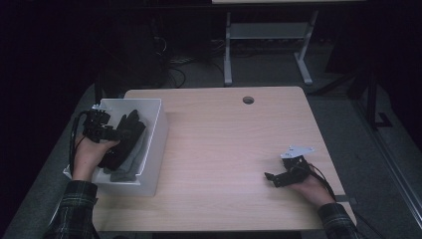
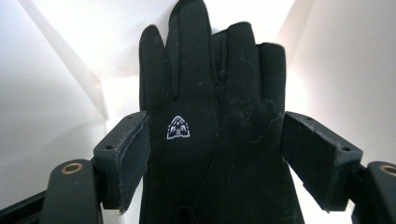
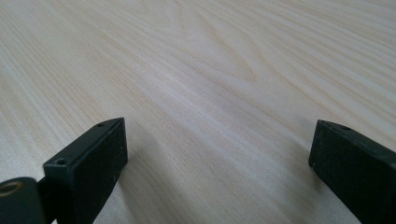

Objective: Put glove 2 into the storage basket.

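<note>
A black glove (image 2: 210, 93) with a small white logo lies fingers-up inside a white bin (image 1: 154, 144) at the table's left. My left gripper (image 2: 212, 126) reaches into the bin with its jaws spread on either side of the glove's palm, the pads at the glove's edges and not squeezing it. In the high view the left gripper (image 1: 112, 130) sits over the dark gloves (image 1: 130, 130), with a grey piece of fabric (image 1: 130, 162) beneath them. My right gripper (image 1: 271, 178) rests low at the table's right front, open (image 3: 219, 128), with bare wood between its pads.
The light wooden table (image 1: 224, 139) has a round cable hole (image 1: 248, 100) near its far edge. Beyond it stand the white legs of another desk (image 1: 228, 50) and cables on a dark floor. The bin walls closely surround the left gripper.
</note>
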Demonstrator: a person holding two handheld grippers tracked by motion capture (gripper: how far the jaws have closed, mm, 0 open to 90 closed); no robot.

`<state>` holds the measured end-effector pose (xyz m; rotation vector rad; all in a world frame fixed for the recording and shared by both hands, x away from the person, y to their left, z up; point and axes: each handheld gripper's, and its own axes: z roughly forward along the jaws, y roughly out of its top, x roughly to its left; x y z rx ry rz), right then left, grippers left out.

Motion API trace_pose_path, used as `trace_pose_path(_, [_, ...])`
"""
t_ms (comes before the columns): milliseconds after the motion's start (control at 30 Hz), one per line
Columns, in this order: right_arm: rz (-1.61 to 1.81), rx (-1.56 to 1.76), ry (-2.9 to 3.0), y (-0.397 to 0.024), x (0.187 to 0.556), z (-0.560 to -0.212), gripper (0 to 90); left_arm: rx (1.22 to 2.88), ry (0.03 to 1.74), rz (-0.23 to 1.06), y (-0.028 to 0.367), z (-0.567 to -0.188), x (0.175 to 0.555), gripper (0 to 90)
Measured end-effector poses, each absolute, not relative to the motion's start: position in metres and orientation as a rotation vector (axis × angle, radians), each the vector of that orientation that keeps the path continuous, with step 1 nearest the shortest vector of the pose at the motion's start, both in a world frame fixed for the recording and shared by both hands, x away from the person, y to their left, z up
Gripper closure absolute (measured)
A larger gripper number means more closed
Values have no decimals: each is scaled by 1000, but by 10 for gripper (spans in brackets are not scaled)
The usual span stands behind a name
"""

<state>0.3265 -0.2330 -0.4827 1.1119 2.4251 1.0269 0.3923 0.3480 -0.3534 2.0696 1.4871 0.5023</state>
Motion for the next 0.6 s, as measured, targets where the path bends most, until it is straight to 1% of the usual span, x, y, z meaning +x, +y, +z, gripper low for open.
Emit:
trace_pose_path(267, [1028, 1112, 2424, -233, 326, -483, 43, 2078, 1398, 500, 329, -337, 389, 236])
trace_pose_path(600, [1031, 1111, 2422, -233, 326, -483, 43, 2087, 1246, 470, 287, -317, 390, 234])
